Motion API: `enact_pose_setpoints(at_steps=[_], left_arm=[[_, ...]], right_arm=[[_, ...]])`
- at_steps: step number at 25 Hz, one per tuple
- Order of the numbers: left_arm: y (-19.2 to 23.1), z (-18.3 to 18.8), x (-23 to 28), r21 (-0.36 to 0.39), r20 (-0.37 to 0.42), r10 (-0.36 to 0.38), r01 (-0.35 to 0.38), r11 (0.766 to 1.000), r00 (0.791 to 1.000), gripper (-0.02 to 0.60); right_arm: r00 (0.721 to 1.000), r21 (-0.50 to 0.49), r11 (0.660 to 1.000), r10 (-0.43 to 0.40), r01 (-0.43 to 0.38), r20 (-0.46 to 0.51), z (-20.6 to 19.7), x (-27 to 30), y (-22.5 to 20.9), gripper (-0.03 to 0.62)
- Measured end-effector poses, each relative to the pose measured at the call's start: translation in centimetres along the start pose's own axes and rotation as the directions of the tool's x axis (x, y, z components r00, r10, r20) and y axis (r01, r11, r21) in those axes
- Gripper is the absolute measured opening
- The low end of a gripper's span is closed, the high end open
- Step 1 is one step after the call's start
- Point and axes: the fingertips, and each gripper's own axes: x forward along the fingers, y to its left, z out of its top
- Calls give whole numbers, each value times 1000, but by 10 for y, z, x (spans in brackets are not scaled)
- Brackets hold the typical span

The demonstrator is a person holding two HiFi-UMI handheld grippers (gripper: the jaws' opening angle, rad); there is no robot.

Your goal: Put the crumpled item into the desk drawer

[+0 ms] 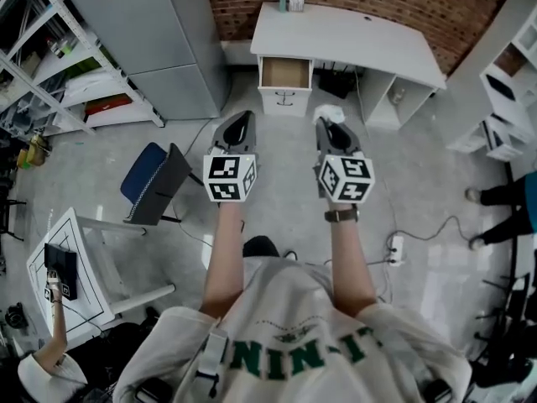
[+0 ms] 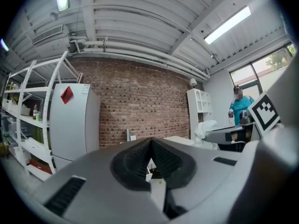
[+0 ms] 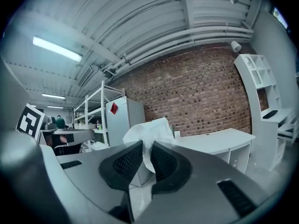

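Observation:
The white desk [image 1: 344, 36] stands against the brick wall ahead, and its drawer [image 1: 285, 73] is pulled open, showing a brown inside. My right gripper [image 1: 330, 126] is shut on a crumpled white paper [image 1: 328, 112], which sticks up from between the pads [image 3: 150, 130]. It is held level, short of the desk [image 3: 219, 141]. My left gripper [image 1: 238, 128] is alongside it, pointing at the drawer, its jaws together with nothing in them [image 2: 151, 143]. The left gripper view also shows the paper [image 2: 205, 127] at the right.
A grey cabinet [image 1: 159, 40] and metal shelves [image 1: 50, 57] stand at the left. A blue chair [image 1: 153, 183] is on the floor to my left. A power strip [image 1: 395, 248] with cables lies at the right, near a white shelf unit [image 1: 508, 99] and a person's feet [image 1: 477, 196].

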Motion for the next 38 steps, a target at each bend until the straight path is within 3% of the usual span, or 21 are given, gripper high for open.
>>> enact_pose_setpoints(at_steps=[6, 12, 17, 21, 32, 38], left_arm=[[23, -18, 15, -9, -42, 20, -20, 1000, 999, 0], [72, -30, 80, -21, -41, 13, -14, 1000, 999, 0], [112, -12, 154, 23, -30, -27, 28, 999, 999, 0], [140, -1, 204, 3, -6, -75, 75, 997, 997, 0], [200, -25, 306, -27, -39, -148, 147, 989, 988, 0], [195, -38, 344, -34, -62, -200, 198, 980, 978, 0]], right_arm=[[998, 24, 999, 41, -40, -42, -22, 36, 9, 48], [997, 10, 999, 35, -35, -70, -32, 111, 4, 48], [998, -8, 1000, 6, -6, -67, -7, 183, -11, 48], [997, -15, 999, -33, 32, -72, 5, 232, -22, 48], [989, -35, 995, -100, 97, -110, 0, 333, -47, 48], [979, -31, 992, -122, 119, -164, -18, 359, -70, 48]])
